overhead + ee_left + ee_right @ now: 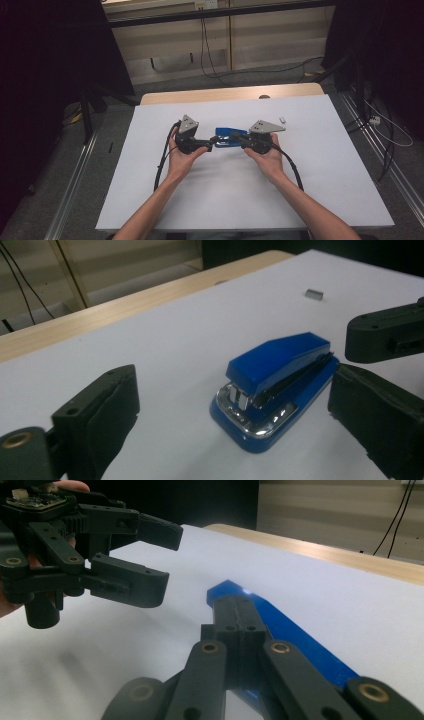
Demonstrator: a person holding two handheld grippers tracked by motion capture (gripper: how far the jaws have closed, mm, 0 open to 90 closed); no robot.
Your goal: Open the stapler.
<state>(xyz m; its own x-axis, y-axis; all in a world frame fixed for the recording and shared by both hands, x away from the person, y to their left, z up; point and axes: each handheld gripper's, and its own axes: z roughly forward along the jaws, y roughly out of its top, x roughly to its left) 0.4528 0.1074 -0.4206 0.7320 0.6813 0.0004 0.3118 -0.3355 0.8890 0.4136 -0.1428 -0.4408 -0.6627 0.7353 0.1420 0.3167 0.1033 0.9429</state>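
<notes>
A blue stapler (225, 134) (280, 357) lies on the white table (310, 175) between my two grippers, chrome front towards the left one. My left gripper (212, 143) (235, 385) is open wide, and the stapler's front end sits just ahead of its pads, apart from both. My right gripper (235, 136) (237, 611) is shut, its jaws pressed together and resting over the stapler's (295, 635) blue top near the rear; I cannot tell whether they touch it. The left gripper (169, 562) faces it, open.
A small grey metal piece (282, 119) (313, 293) lies on the table beyond the stapler. A wooden strip (225, 94) runs along the table's far edge. Cables trail from both grippers towards the person, and more cables lie on the floor at the right (390, 135).
</notes>
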